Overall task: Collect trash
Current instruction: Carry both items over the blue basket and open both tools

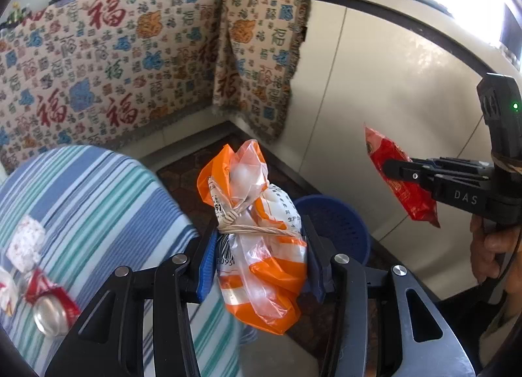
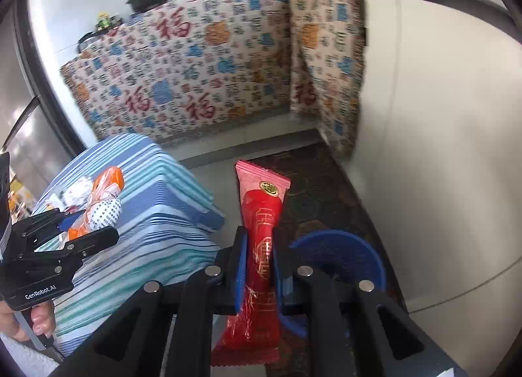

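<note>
The orange bag (image 1: 261,246), tied with twine, is clamped between the left claw's (image 1: 259,243) blue pads, held in the air beside the striped table (image 1: 98,188). The right claw (image 2: 259,266) grips a red wrapper (image 2: 261,246) upright. Both hang near the blue basket (image 2: 352,256) on the floor below. A crushed can (image 1: 49,308) and crumpled paper (image 1: 24,243) lie on the table.
</note>
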Motion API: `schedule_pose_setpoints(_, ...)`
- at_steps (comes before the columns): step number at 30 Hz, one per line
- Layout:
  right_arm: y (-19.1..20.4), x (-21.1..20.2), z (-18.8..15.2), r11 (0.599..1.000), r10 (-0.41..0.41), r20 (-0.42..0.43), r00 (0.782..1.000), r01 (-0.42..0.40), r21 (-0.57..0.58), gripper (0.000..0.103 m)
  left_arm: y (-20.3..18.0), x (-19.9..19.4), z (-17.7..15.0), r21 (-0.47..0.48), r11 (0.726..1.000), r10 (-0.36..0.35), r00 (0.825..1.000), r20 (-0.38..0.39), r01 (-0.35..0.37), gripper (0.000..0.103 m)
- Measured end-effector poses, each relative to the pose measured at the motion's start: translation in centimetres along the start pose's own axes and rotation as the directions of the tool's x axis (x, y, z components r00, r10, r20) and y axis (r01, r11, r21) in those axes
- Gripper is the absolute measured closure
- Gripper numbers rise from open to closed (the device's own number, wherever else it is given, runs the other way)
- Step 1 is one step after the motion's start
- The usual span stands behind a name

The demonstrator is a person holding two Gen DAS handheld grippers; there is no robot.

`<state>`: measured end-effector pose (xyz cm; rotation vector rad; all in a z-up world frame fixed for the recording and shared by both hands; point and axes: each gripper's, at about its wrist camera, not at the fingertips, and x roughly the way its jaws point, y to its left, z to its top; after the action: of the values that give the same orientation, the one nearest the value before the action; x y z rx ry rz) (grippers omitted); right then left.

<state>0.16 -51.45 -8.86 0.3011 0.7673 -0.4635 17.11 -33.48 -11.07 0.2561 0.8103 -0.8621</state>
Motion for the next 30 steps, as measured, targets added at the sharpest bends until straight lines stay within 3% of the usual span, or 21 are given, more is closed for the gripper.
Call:
schedule_pose_setpoints(10,-8.4,1.5,-0.9,0.988,-0.124,-0.036,0.992,0.127,0.086,0.089,-6.9,8.0,2.0,0.066,0.992,-0.105,0.992,-0.068,0.109,0.056)
schedule_pose_setpoints(18,-12.4,4.7,-1.5,0.982,-0.13,-0.071,0.989,0.139,0.131,0.088,-9.3,12.8,2.3,0.084,0.987,-0.13,0.985,-0.113,0.14,0.056)
schedule_pose_setpoints(26,-13.7,6.9,-1.7,0.976,-0.145,-0.104,0.984,0.159,0.146,0.086,-11.2,16.3,1.8,0.122,0.981,-0.135,0.981,-0.138,0.152,0.055)
schedule_pose_setpoints(29,-14.4,7.3,-1.7,0.973,-0.146,-0.102,0.984,0.161,0.164,0.063,-11.5,17.6,1.3,0.131,0.981,-0.12,0.981,-0.154,0.14,0.045)
schedule_pose_setpoints(30,-14.6,7.5,-1.8,0.973,-0.142,-0.102,0.985,0.158,0.168,0.061,-11.5,17.9,1.2,0.127,0.981,-0.124,0.98,-0.157,0.145,0.037)
